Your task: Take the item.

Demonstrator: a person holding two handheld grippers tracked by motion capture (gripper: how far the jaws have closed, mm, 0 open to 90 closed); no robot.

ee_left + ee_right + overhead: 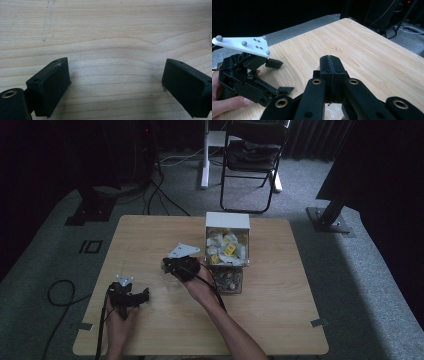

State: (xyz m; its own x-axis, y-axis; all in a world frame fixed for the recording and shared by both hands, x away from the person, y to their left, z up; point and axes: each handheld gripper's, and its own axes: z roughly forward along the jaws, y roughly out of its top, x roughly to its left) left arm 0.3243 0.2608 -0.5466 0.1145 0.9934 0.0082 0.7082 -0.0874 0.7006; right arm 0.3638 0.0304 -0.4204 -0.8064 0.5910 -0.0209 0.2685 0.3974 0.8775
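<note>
Left claw low over table, jaws apart; right claw raised mid-table, jaws together.

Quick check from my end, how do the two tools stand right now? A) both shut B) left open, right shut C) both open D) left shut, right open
B: the left tool has its jaws spread wide over bare table, while the right tool shows its jaws pressed flat together.

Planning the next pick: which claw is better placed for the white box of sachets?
Right claw: it sits beside the white box of sachets; the open left claw is farther off.
</note>
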